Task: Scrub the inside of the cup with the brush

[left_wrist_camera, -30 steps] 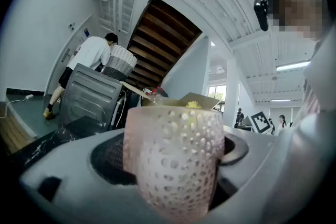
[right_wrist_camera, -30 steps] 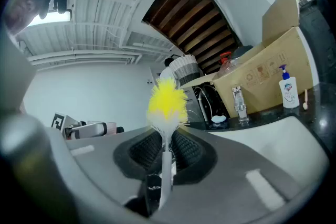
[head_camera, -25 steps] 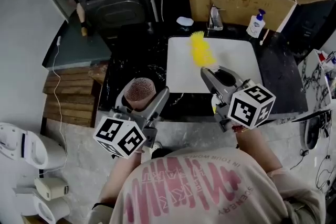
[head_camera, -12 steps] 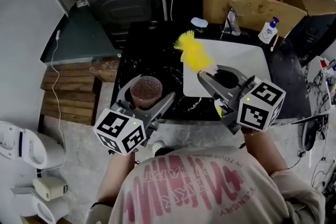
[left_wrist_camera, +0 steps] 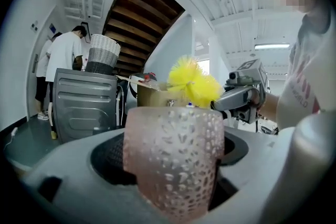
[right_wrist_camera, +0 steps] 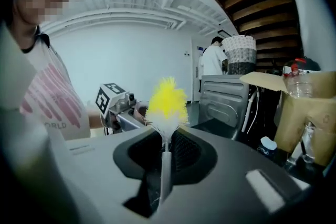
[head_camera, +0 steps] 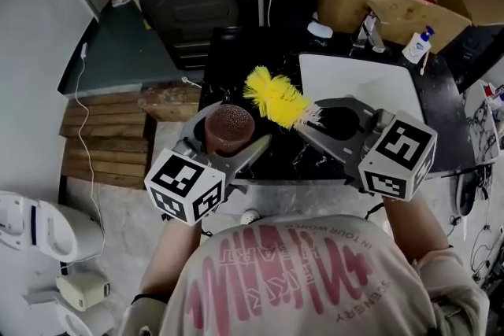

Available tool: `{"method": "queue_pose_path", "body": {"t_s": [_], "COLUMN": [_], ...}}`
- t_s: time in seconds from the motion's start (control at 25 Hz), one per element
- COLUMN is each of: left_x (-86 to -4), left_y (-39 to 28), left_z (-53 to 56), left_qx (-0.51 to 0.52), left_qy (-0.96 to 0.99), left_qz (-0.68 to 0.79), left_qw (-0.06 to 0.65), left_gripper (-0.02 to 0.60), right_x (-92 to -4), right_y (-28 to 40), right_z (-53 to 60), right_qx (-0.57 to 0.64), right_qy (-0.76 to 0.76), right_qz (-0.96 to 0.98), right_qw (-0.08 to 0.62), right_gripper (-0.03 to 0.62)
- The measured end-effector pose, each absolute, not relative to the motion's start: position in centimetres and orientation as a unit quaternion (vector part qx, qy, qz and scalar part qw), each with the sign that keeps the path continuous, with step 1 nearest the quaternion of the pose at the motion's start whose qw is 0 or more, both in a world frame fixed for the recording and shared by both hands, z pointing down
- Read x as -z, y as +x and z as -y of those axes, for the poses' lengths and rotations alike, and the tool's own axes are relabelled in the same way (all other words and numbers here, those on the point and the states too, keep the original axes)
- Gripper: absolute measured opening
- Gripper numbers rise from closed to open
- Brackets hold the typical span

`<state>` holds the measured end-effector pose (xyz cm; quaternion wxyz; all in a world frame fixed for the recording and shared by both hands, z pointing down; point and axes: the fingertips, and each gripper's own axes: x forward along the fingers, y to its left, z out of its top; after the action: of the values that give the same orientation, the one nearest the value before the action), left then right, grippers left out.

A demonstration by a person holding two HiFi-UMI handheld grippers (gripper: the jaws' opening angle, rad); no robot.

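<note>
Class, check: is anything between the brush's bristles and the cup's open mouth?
Nothing visible. The brush, shut in the right gripper, sits close beside the cup in the left gripper, with only open air between bristles and mouth.

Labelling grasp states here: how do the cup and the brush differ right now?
The cup is a wide, pinkish, dimpled body. The brush is a thin pale handle with a fluffy yellow head. The cup stands mouth-up, while the brush lies about level, its head beside the cup's rim, not inside. The left gripper has its jaws wide around the cup. The right gripper pinches the brush handle. Both are gripped and held in the air.
</note>
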<state>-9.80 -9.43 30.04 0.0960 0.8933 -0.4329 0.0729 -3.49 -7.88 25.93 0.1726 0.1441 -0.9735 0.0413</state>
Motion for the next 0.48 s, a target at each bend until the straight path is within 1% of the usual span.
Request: {"method": "queue_pose_path", "body": {"t_s": [0.32, 0.48], "left_x": [-32.1, -32.8], "left_y": [-13.1, -13.9], "left_z": [9.5, 9.4], "left_qx": [-0.108, -0.129], "left_qy": [0.905, 0.913], "left_qz": [0.399, 0.380], "left_qw": [0.096, 0.081], "left_gripper": [0.410, 0.410], "right_x": [-27.9, -29.1], "right_y": [-7.8, -9.1], "right_z": [7.1, 6.7], "right_qx": [-0.002, 0.011], "right_qy": [0.121, 0.107], "right_qz": [0.956, 0.944], "right_qw": [0.267, 0.312], "right_gripper": [0.064, 0.064]}}
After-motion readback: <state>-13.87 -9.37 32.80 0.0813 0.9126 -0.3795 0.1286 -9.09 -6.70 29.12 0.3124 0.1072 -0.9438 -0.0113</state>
